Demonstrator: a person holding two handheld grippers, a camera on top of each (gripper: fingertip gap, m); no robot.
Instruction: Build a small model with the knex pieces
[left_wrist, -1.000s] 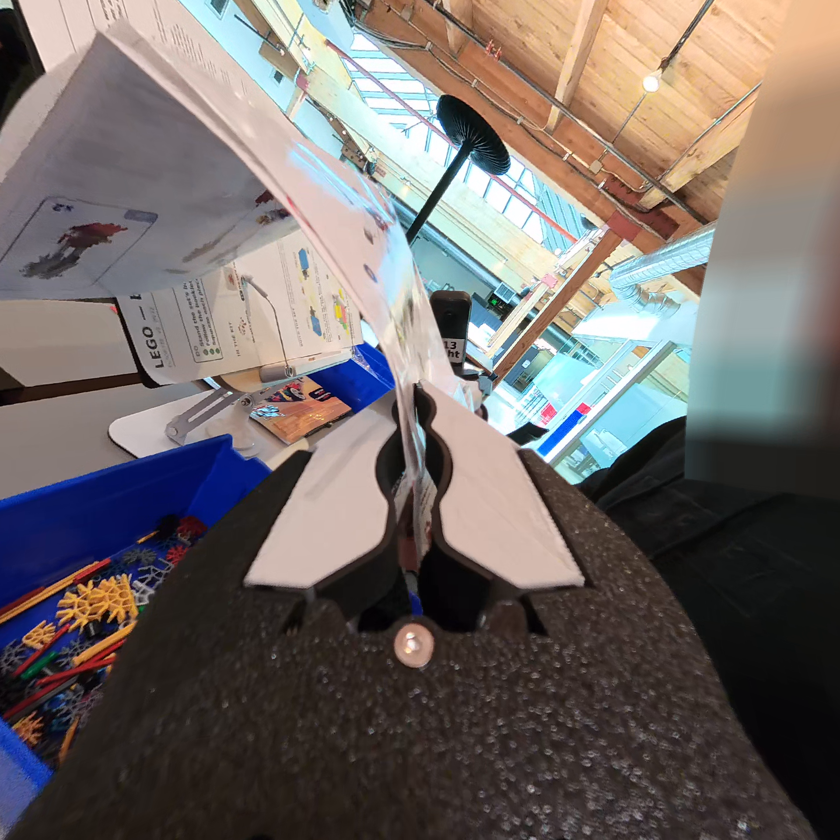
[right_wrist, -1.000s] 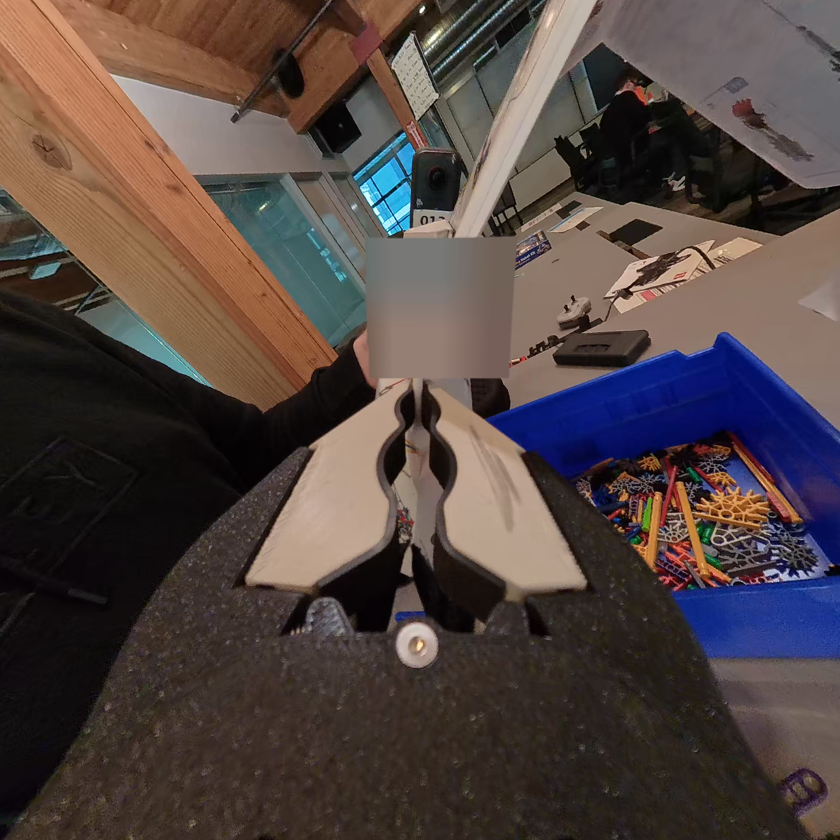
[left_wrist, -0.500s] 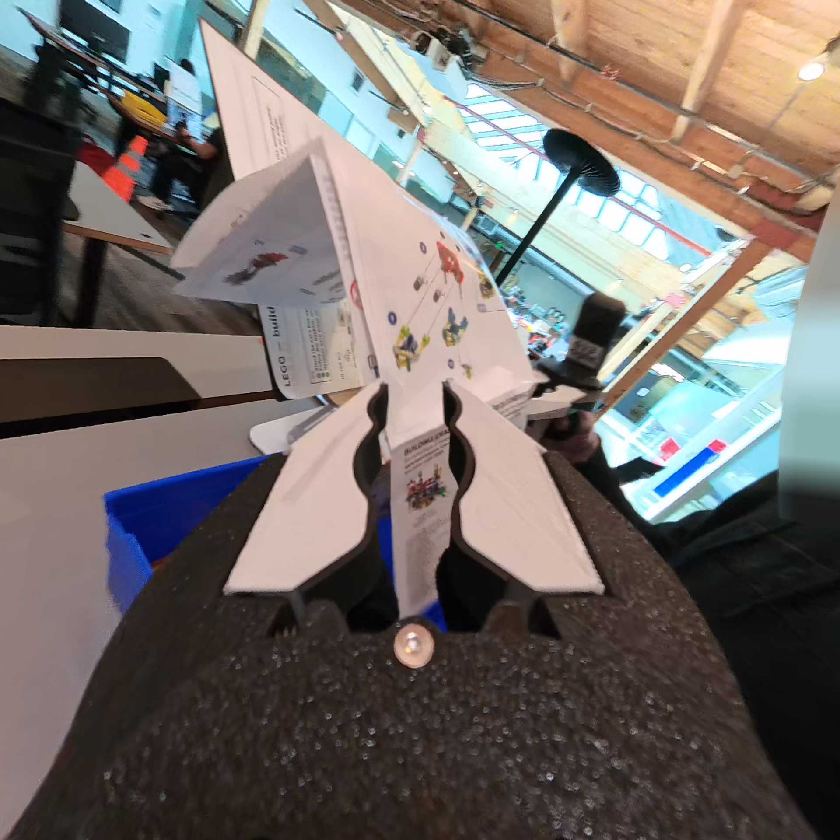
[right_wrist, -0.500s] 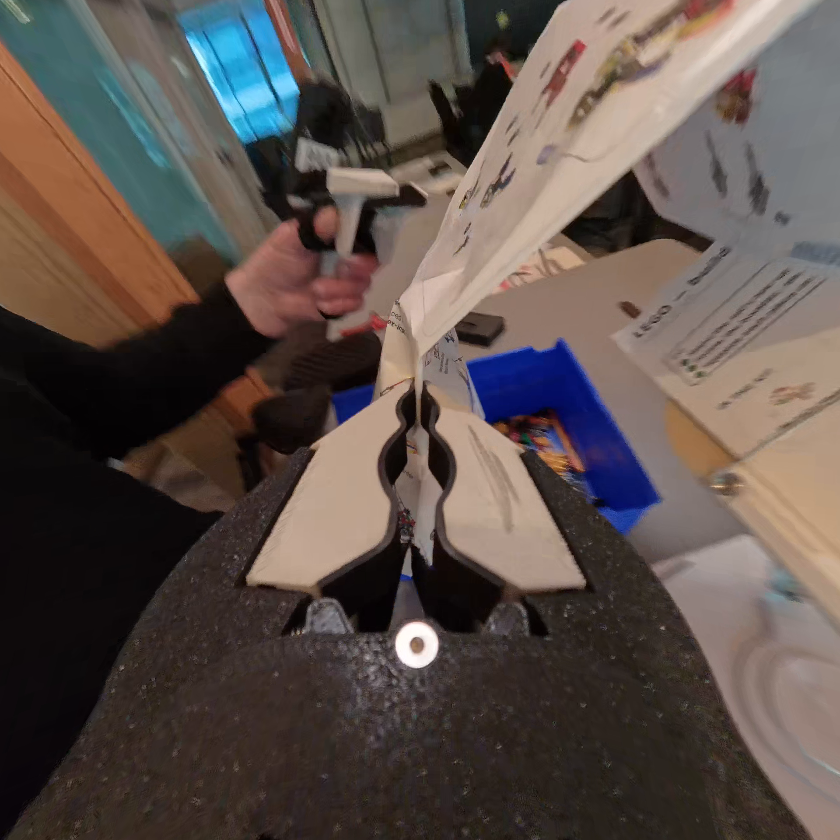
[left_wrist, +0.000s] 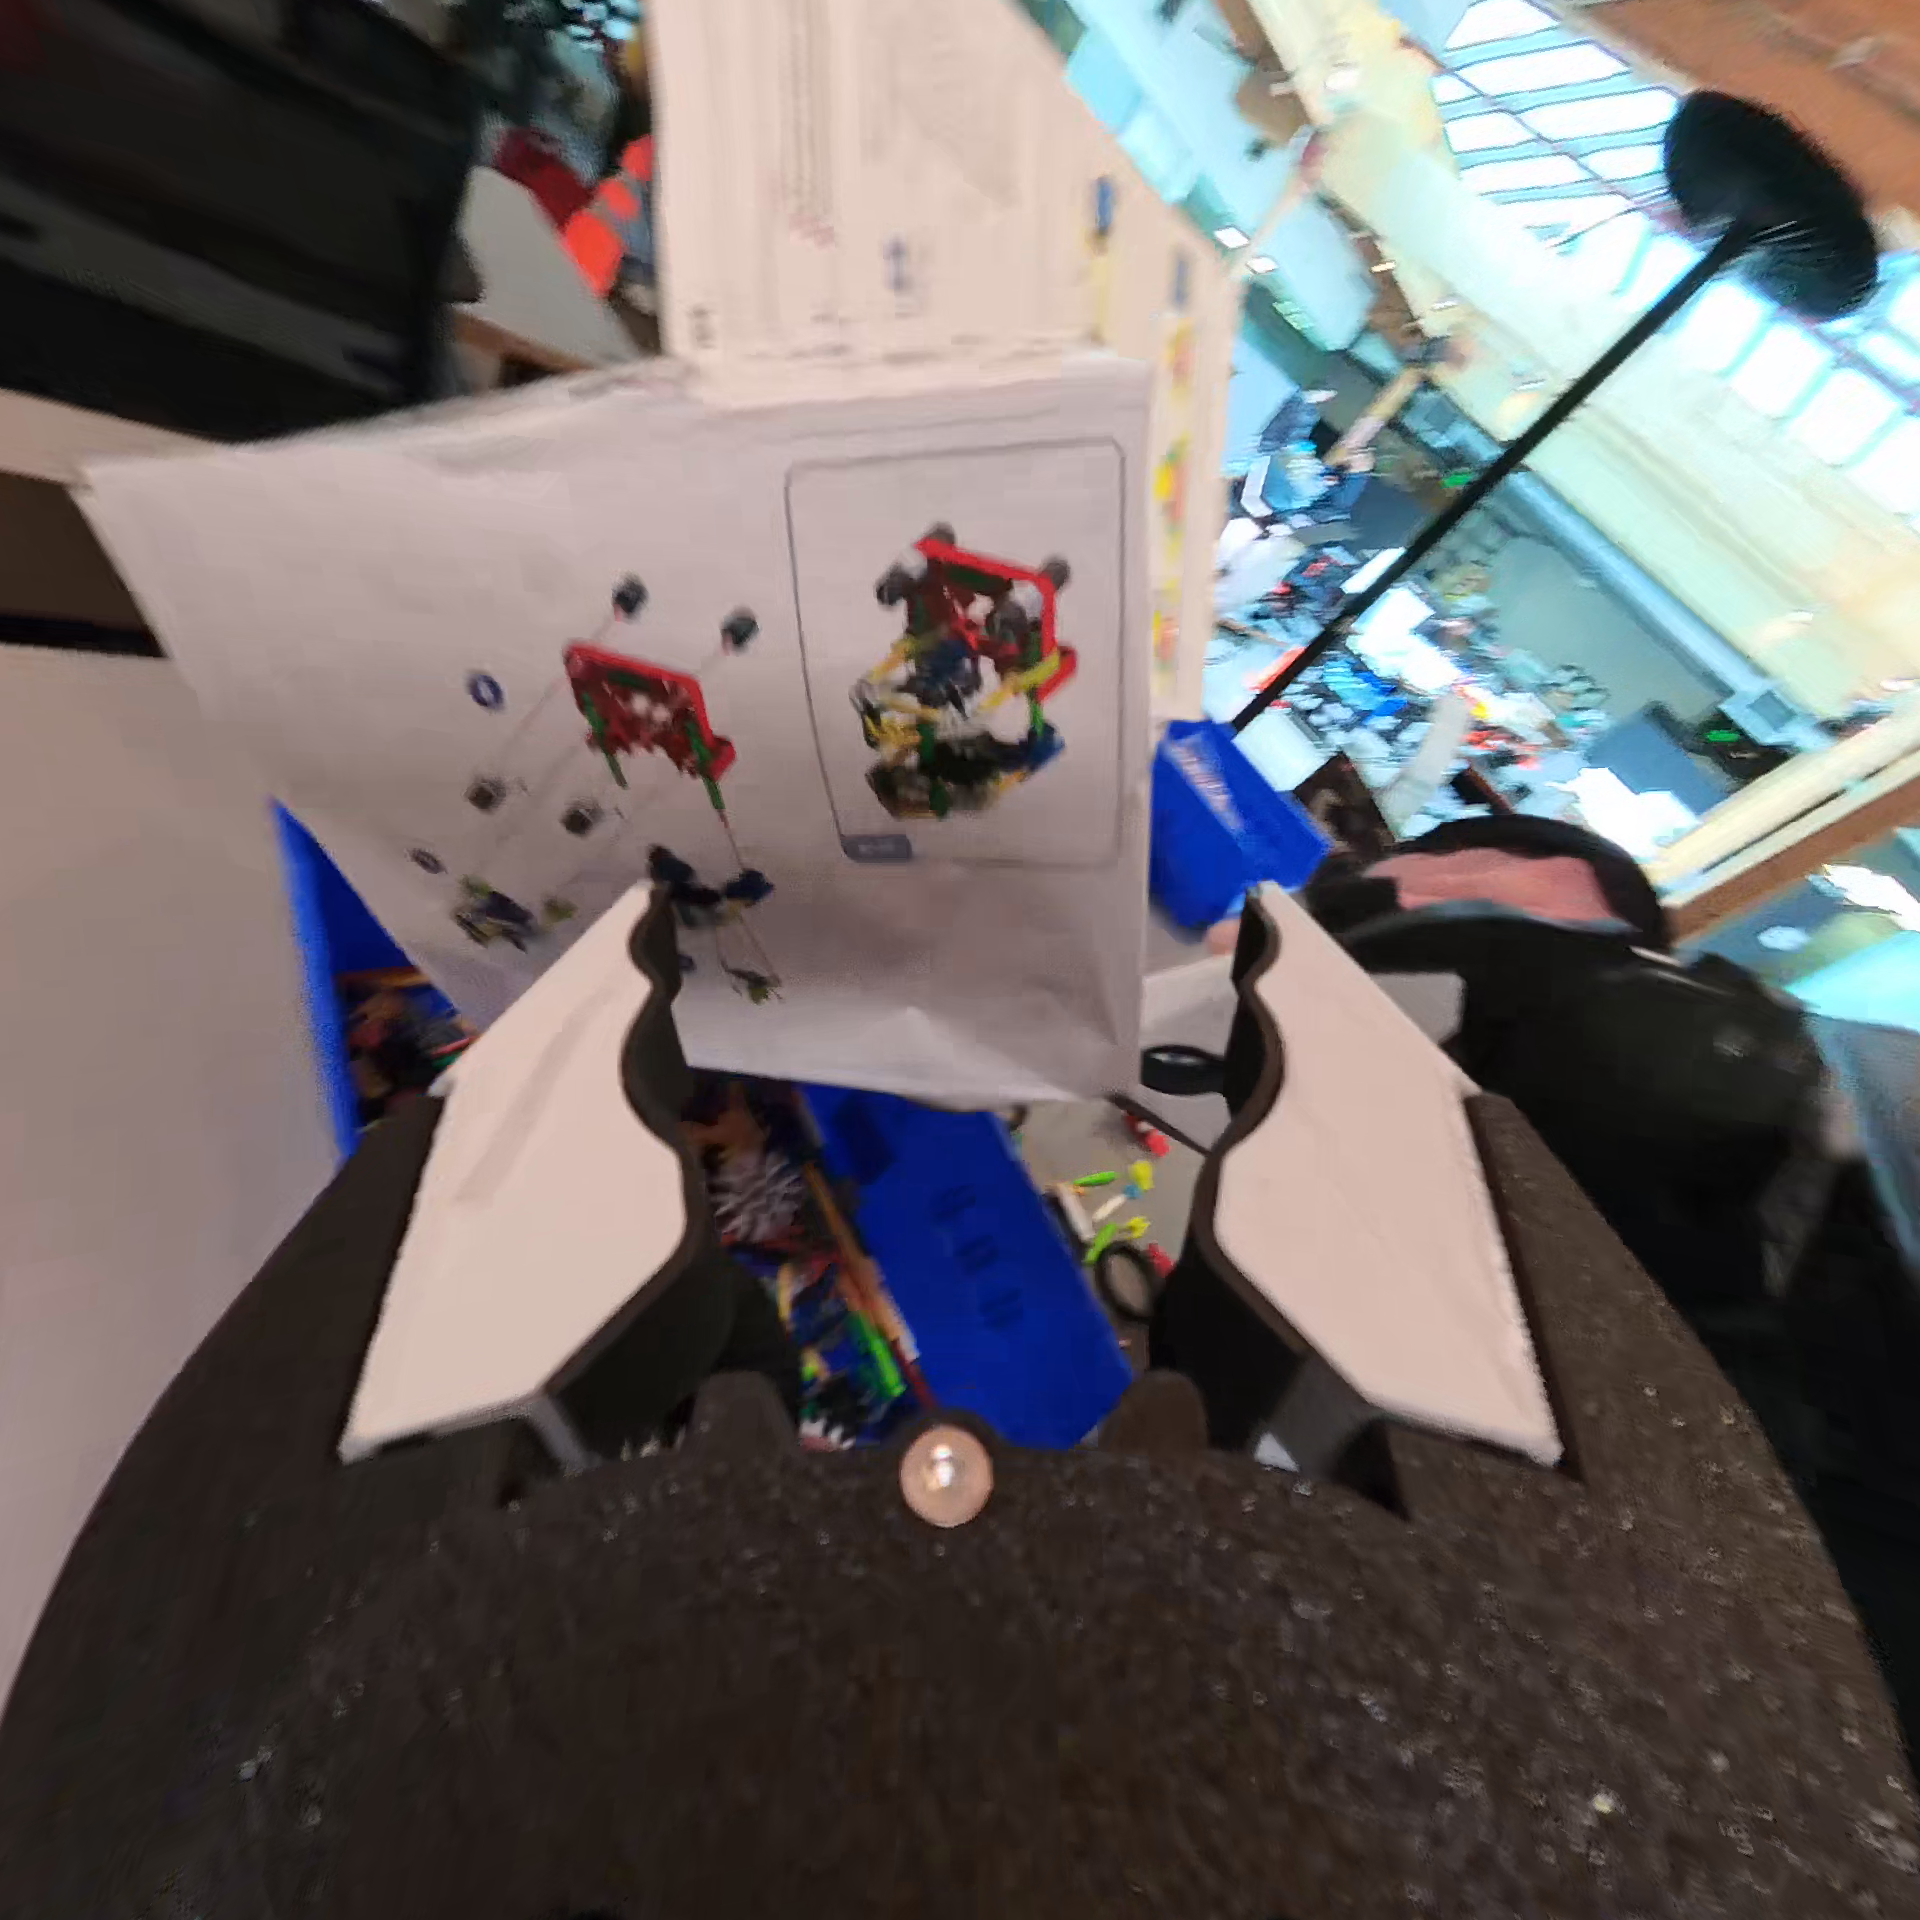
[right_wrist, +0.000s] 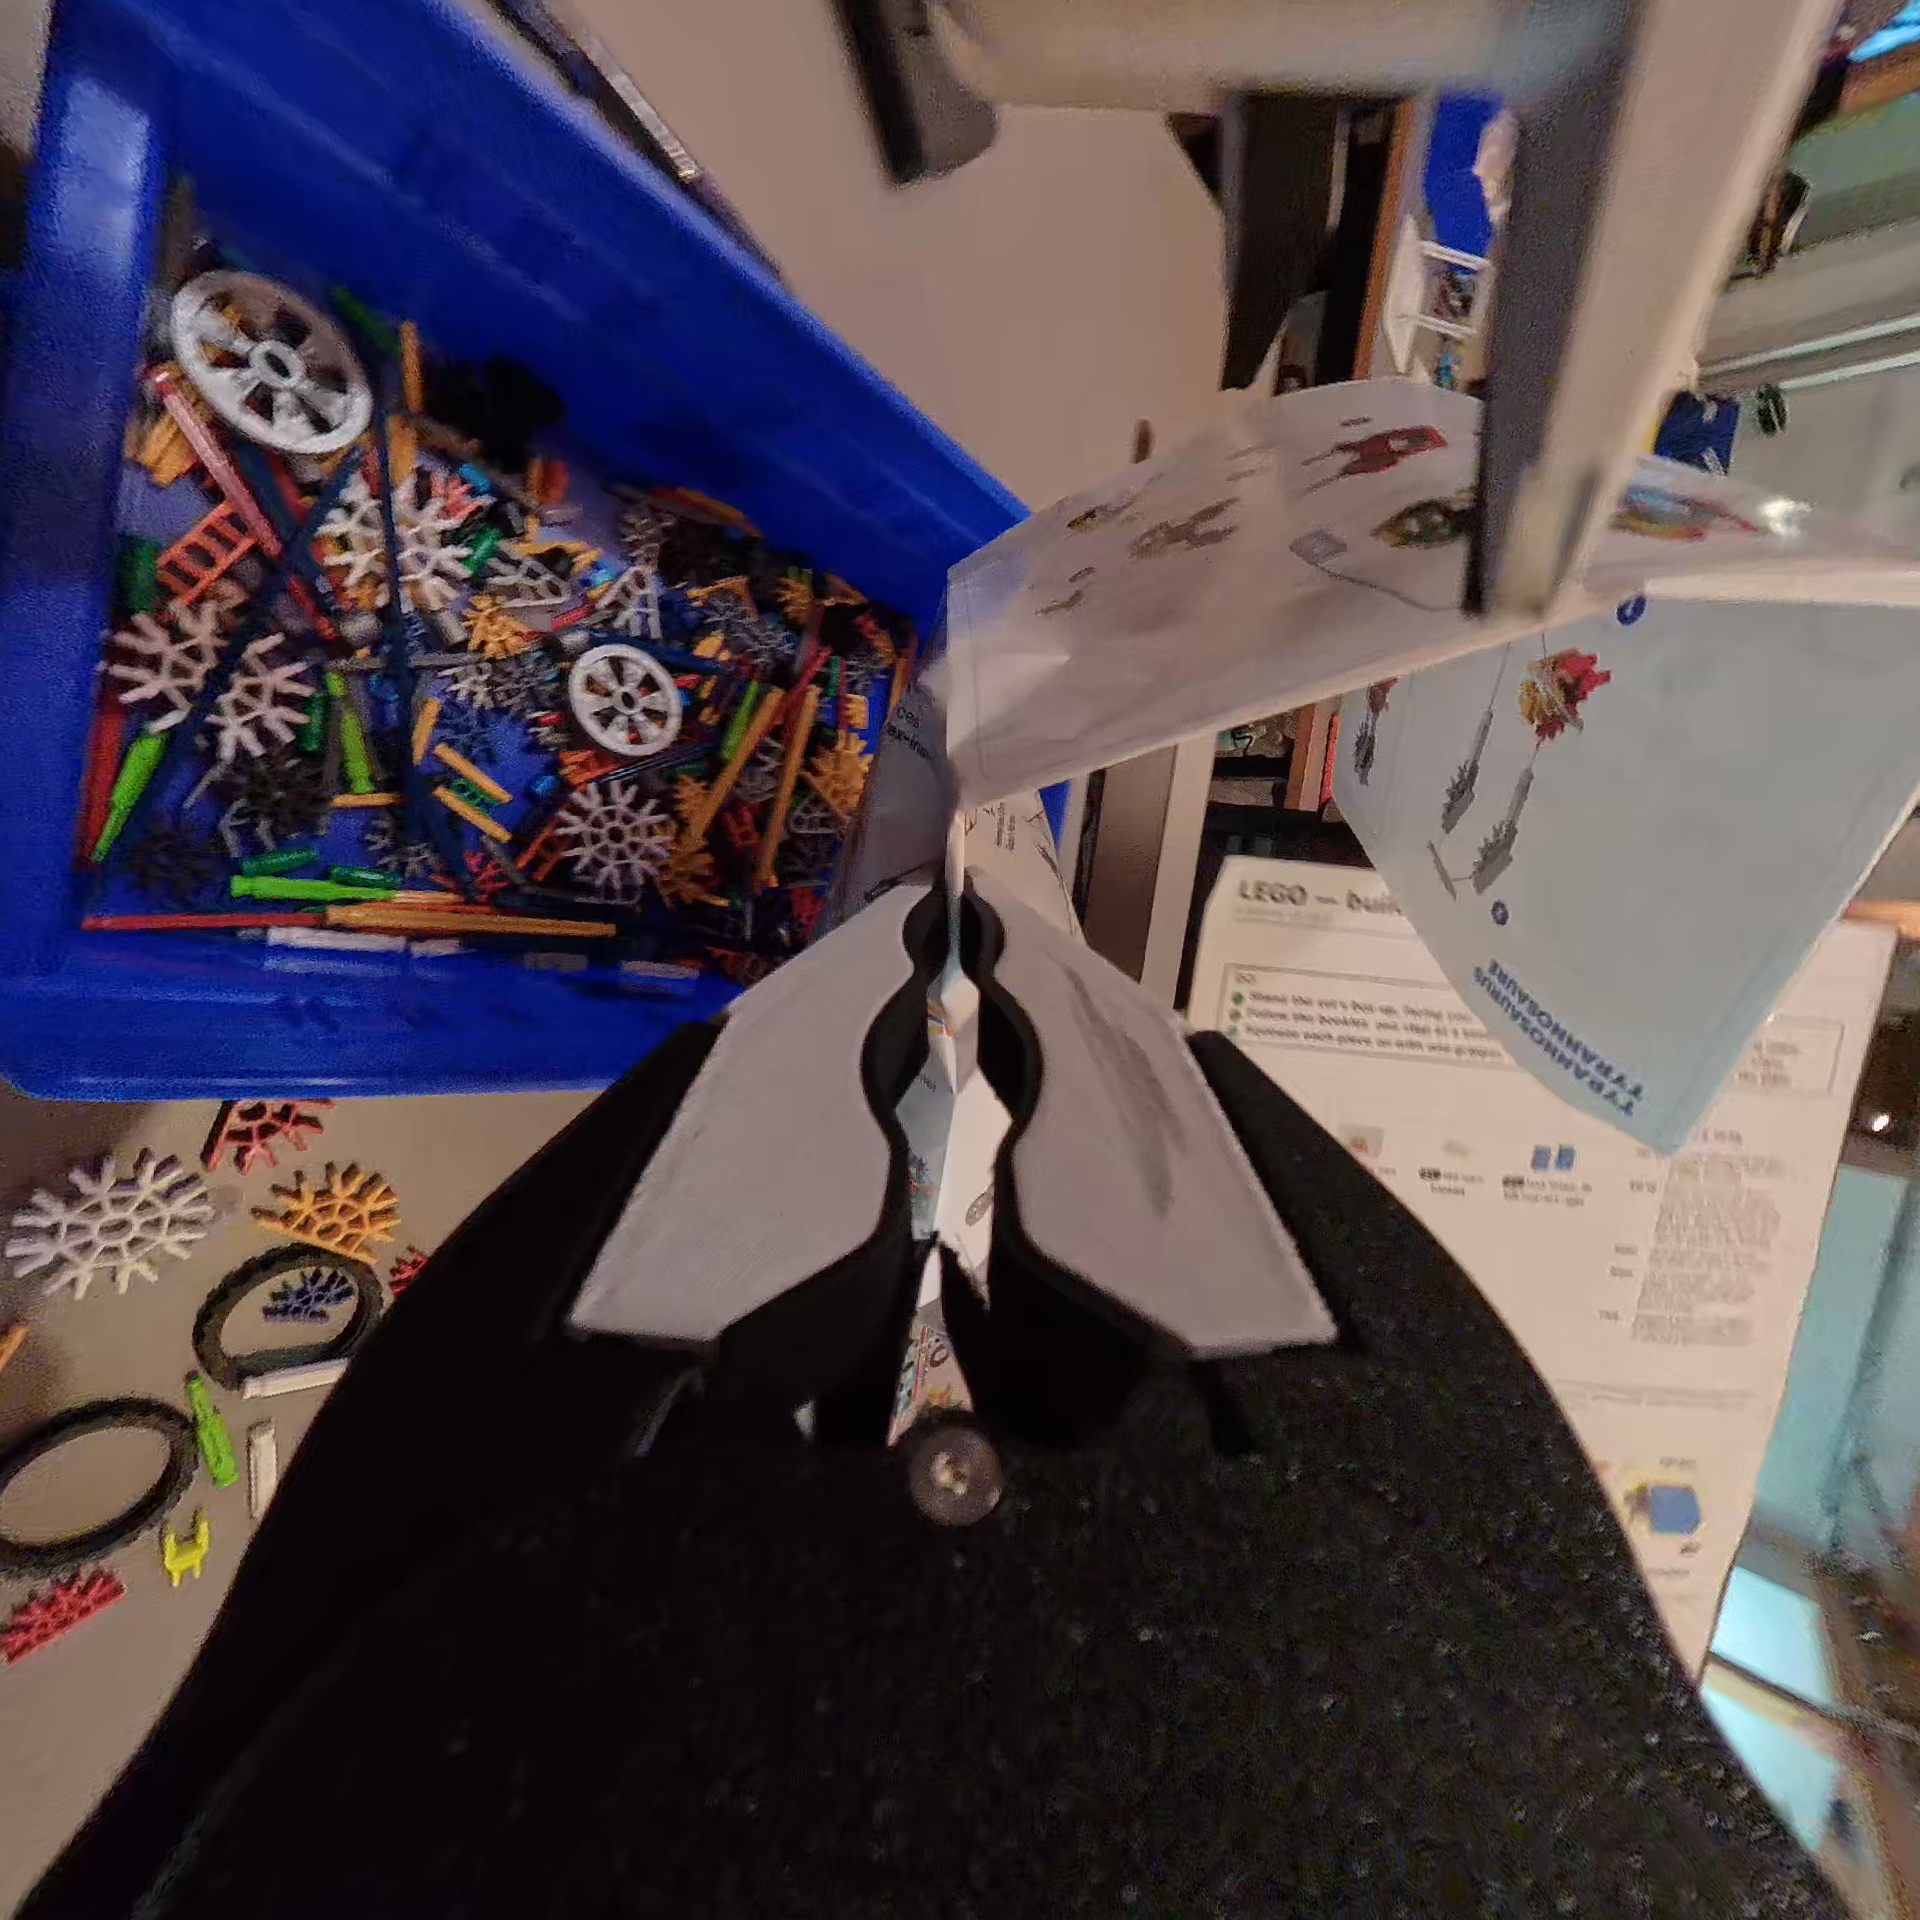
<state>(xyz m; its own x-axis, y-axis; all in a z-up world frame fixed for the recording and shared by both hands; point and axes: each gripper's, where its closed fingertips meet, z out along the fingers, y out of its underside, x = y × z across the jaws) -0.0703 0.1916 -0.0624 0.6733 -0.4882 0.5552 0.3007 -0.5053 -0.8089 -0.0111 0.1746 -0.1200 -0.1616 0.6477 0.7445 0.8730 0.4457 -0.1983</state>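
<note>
A white instruction booklet (left_wrist: 727, 727) with coloured model pictures hangs open in the air just beyond my left gripper (left_wrist: 951, 914). That gripper is open, its fingers wide apart, and holds nothing. My right gripper (right_wrist: 951, 904) is shut on the booklet's lower edge (right_wrist: 1195, 582), and the pages fan out above and to the right. Below both grippers stands a blue bin (right_wrist: 520, 208) full of rod-and-connector building pieces. It also shows in the left wrist view (left_wrist: 966, 1247).
Loose connectors (right_wrist: 104, 1216) and black rubber rings (right_wrist: 281, 1320) lie on the grey table in front of the bin. A printed sheet on a stand (right_wrist: 1455, 1091) is at the right. A second blue bin (left_wrist: 1216, 821), a person's dark sleeve (left_wrist: 1610, 1039) and a black pole (left_wrist: 1455, 499) are nearby.
My left gripper has opened and let go of the booklet. My right gripper has swung from facing out into the room to facing down over the bin, still gripping the booklet.
</note>
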